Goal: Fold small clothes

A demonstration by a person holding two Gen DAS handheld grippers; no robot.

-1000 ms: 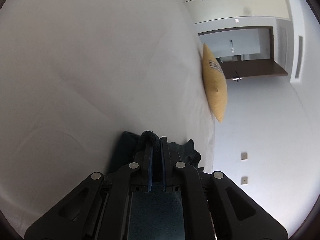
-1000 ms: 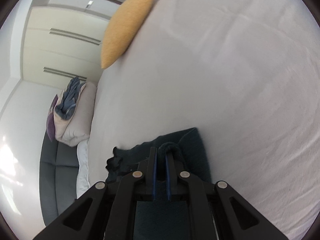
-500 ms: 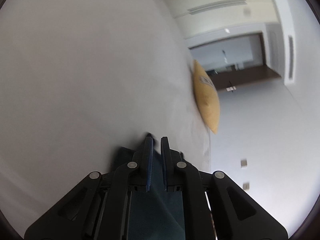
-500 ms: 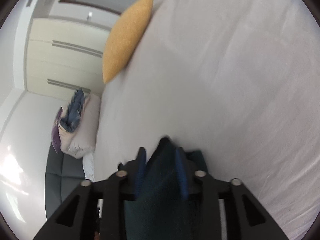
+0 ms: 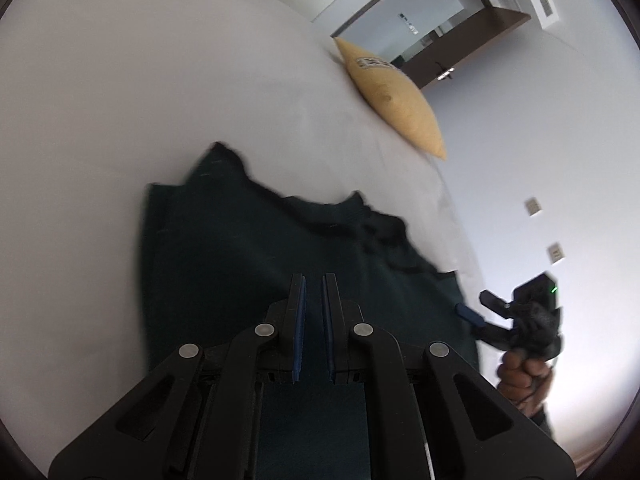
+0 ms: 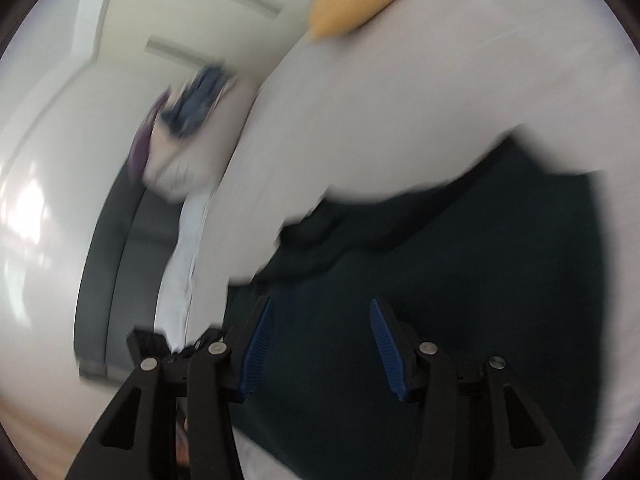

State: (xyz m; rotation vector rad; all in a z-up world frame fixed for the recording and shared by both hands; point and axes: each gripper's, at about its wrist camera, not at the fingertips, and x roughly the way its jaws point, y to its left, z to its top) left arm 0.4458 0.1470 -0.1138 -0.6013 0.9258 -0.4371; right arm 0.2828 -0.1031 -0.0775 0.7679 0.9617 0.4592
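Note:
A dark teal garment (image 5: 248, 248) lies spread on the white bed (image 5: 120, 80); it also shows, blurred, in the right wrist view (image 6: 460, 264). My left gripper (image 5: 314, 280) hovers just over the garment with its jaws a narrow gap apart and nothing between them. My right gripper (image 6: 322, 306) is open wide and empty over the garment's near edge. The right gripper and the hand holding it also appear in the left wrist view (image 5: 520, 320) at the bed's right edge.
A yellow cushion (image 5: 396, 96) lies at the far edge of the bed. A pile of pillows and clothes (image 6: 188, 132) sits on a dark sofa (image 6: 116, 248) beside the bed. A doorway (image 5: 420, 28) and a white wall lie beyond.
Both grippers let go of the garment and pulled back. The right gripper's jaws opened wide. The garment now lies spread flat on the bed. The right wrist view is motion-blurred.

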